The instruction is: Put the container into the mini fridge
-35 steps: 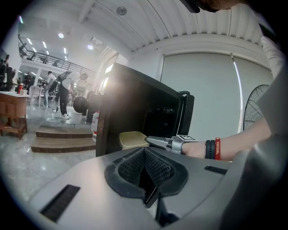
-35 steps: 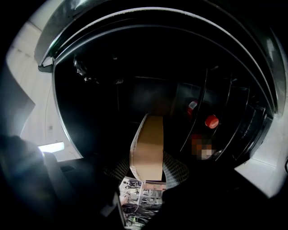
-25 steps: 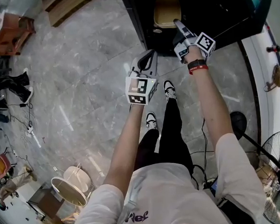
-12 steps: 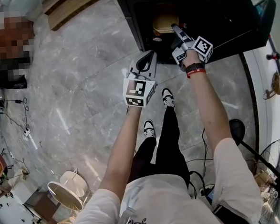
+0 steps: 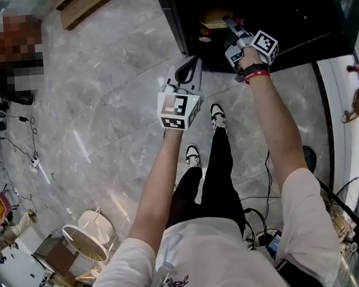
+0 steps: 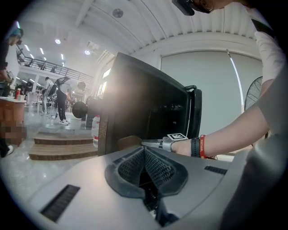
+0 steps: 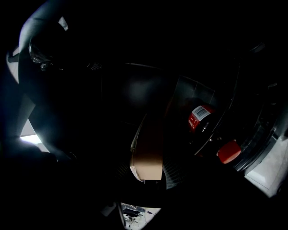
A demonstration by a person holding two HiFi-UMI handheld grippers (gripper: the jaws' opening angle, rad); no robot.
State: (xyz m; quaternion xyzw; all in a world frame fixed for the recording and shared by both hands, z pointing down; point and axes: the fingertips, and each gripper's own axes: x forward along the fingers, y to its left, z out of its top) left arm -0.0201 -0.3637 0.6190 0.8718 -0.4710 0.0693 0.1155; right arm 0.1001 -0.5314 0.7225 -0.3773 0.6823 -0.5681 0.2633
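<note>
The tan container (image 5: 212,18) sits just inside the dark opening of the black mini fridge (image 5: 287,22), with my right gripper (image 5: 228,23) shut on it. In the right gripper view the container (image 7: 148,152) fills the space between the jaws, in near darkness inside the fridge. My left gripper (image 5: 193,61) hangs over the floor by the fridge's front corner, shut and holding nothing. Its pads (image 6: 155,167) meet in a closed V, with the fridge (image 6: 144,112) and my right arm (image 6: 211,144) ahead of them.
A red-labelled bottle (image 7: 200,115) and a red cap (image 7: 229,152) stand in the fridge's door shelf to the right. The fridge door (image 6: 194,114) stands open. Wooden steps (image 6: 63,146) lie left of the fridge. A floor fan (image 5: 356,219) and white fans (image 5: 88,238) stand behind me.
My right gripper has pushed the container deeper into the fridge, so less of it shows. The left gripper has drifted slightly toward the fridge.
</note>
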